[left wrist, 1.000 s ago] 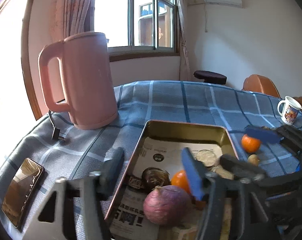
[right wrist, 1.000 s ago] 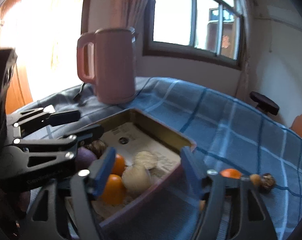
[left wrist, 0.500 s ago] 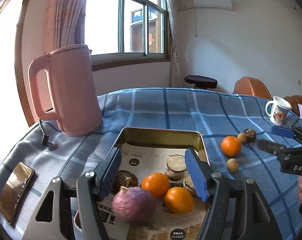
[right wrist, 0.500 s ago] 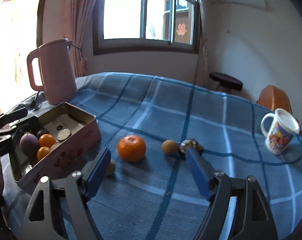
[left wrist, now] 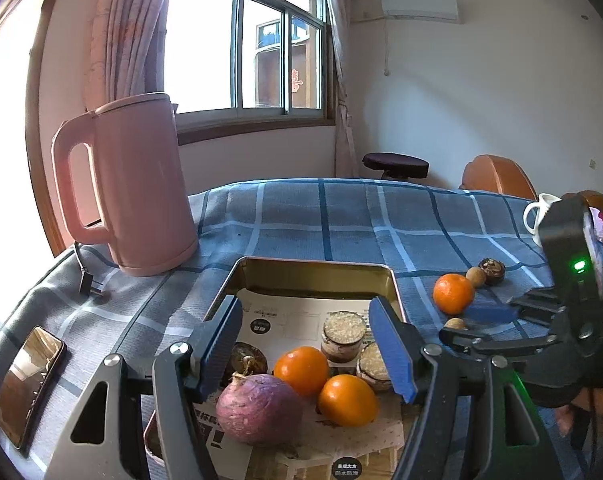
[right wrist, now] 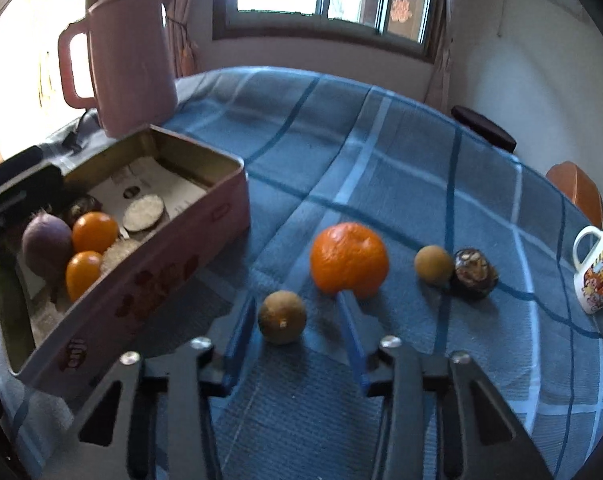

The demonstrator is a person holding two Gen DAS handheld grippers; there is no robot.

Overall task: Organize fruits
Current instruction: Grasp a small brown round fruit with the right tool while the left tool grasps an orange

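Note:
A pink tin box [left wrist: 313, 270] lined with paper holds a purple round fruit [left wrist: 257, 408], two oranges [left wrist: 301, 370] and several pale round cakes. My left gripper [left wrist: 307, 344] hovers open above the box's near end, gripping nothing. On the blue checked cloth right of the box lie a mandarin [right wrist: 348, 258], a small brown fruit [right wrist: 282, 317], a second brown fruit [right wrist: 433, 263] and a dark fruit [right wrist: 475, 274]. My right gripper [right wrist: 293, 336] is low over the cloth and its jaws are closing around the nearer brown fruit. A gap still shows beside the right blue pad [right wrist: 351, 340].
A tall pink kettle [left wrist: 133, 188] stands behind the box at the left, its plug [left wrist: 89, 284] on the cloth. A phone [left wrist: 27, 384] lies near the left table edge. A printed white mug [right wrist: 597, 272] stands at the far right. Bare cloth stretches behind the fruits.
My right gripper swung from the box to the loose fruits, dropped towards the cloth and narrowed its jaws around the small brown fruit. The left gripper drew back slightly, then held still.

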